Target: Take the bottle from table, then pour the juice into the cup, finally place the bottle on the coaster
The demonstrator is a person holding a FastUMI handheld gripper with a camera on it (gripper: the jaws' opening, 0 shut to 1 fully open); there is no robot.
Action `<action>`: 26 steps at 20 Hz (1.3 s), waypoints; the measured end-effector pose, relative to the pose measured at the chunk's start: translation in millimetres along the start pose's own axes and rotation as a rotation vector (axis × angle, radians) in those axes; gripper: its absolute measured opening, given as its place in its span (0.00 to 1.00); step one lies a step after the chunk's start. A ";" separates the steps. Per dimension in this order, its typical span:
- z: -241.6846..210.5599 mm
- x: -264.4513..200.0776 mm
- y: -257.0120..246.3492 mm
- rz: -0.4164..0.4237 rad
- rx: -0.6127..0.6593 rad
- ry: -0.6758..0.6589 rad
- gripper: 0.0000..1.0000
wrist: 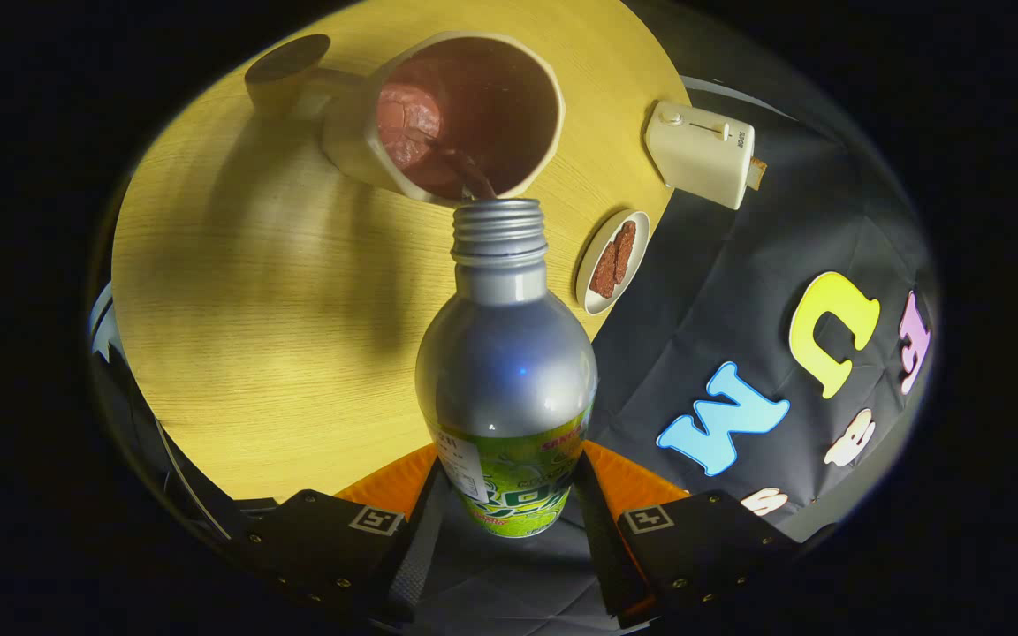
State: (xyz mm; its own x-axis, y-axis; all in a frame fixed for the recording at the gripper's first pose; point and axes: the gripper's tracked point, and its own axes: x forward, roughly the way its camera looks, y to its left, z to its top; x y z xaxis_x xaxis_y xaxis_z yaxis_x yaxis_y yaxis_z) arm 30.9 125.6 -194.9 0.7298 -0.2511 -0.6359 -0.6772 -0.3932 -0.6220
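Claw (509, 503) grasping bottle (505, 371), mouth over cup (465, 115), round wooden table (253, 336), toaster (702, 152)

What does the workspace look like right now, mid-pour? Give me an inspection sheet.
Surface: round wooden table, lit from above with strong shadows.
Job's things: silver bottle with a green label, cap off, tipped with its mouth at the rim of the cream cup; a dark stream runs into the cup, which holds reddish-brown juice. Dark round coaster beyond the cup, bare.
Clutter: cream toaster with a slice sticking out; small white plate of brown pieces at the table's edge.
Gripper: gripper shut on the bottle's lower body, a finger on each side.
Cables: nothing seen.
Surroundings: black cloth booth wall beside the table.
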 end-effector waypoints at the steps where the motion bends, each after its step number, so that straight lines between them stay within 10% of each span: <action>1: 0.2 -0.6 -1.5 0.000 -0.002 0.002 0.75; 26: 6.7 -15.0 -15.5 0.019 -0.111 0.079 0.75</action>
State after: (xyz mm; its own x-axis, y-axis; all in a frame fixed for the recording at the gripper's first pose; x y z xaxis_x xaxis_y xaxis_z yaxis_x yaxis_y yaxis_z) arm 29.8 141.3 -178.8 0.7247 -0.3265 -0.6068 -0.6800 -0.4816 -0.5529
